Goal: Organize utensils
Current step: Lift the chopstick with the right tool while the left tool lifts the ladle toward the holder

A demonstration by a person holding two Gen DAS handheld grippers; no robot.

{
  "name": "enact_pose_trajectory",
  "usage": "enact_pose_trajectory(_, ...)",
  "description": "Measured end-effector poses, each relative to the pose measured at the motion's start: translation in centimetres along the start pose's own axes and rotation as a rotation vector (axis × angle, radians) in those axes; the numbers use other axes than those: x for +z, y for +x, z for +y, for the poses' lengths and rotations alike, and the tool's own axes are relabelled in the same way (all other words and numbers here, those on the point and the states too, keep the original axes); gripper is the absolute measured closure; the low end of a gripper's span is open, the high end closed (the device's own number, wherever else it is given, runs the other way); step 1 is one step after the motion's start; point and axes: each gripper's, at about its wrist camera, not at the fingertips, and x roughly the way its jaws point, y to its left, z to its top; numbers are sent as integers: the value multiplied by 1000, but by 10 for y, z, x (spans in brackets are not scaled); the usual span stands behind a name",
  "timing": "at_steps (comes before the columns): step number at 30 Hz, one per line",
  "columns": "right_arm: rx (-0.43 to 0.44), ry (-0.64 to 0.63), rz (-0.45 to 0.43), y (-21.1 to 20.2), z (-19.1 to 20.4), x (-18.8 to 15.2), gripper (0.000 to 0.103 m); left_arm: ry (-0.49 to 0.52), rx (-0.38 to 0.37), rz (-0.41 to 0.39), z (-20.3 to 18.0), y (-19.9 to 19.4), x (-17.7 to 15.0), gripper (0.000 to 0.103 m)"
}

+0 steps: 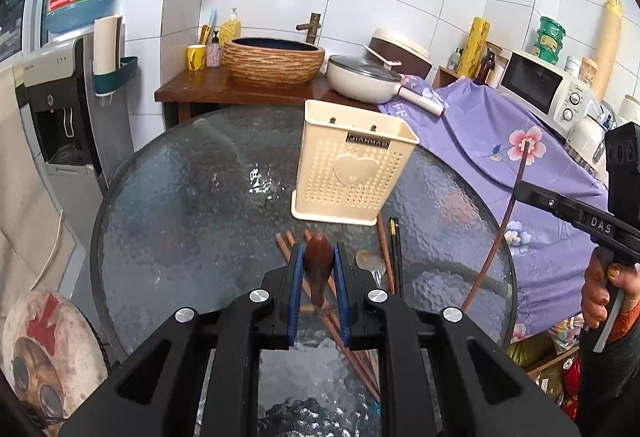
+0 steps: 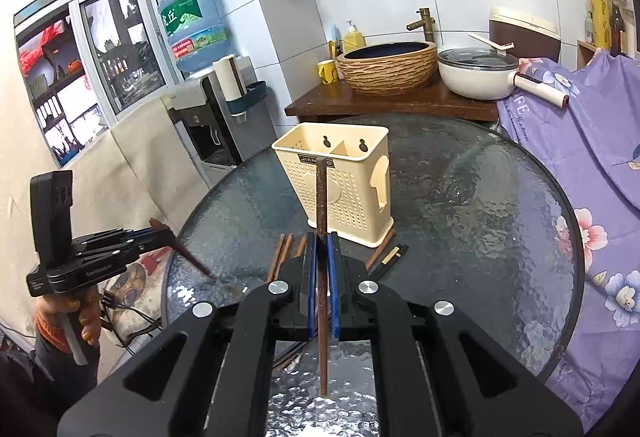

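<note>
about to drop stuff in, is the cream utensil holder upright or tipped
Upright: the cream utensil holder stands on its base on the glass table, open top facing up.

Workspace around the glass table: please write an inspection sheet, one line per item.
Surface: round textured glass table, some white specks near its front edge.
Job's things: cream utensil holder upright, two compartments; loose chopsticks and a metal spoon lying in front of it.
Clutter: nothing seen.
Grippers: left gripper shut on a wooden-handled utensil; right gripper shut on a brown chopstick.
Cables: dark cables beside the table.
Surroundings: basin, white pot, water dispenser, microwave.
</note>
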Motion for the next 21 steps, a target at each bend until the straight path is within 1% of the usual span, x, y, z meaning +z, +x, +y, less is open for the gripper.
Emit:
enact_pose_trajectory(4,7,-2,-6,-3,0,5,97,9,12,-18,-2,2,11,88)
enact_pose_trajectory(7,32,11,-3,-5,1,11,97,15,11,-21,-3,3,17,88)
enact_pose_trajectory(10,50,18,-3,-5,4,22,97,21,5,-29,-6,3,27,88)
enact_pose_trajectory(13,51,8,-33,-9,8,36,97,21,-5,-43,-8,2,41,88)
enact_pose_trajectory(16,58,13,-66,-13,12,59,97,-1,-41,-65,-12,0,68,88)
enact_pose_trajectory(17,55,12,-82,-14,13,69,97,-7,-55,-78,-13,-2,82,88)
enact_pose_trajectory(19,29,-1,-137,-20,18,93,97,-16,-72,-102,-18,-4,103,88)
enact_pose_trajectory(20,20,-3,-169,-23,20,106,97,-21,-81,-118,-20,-5,121,88)
enact_pose_trajectory(21,11,0,-190,-25,20,116,97,-26,-82,-128,-23,-4,131,88)
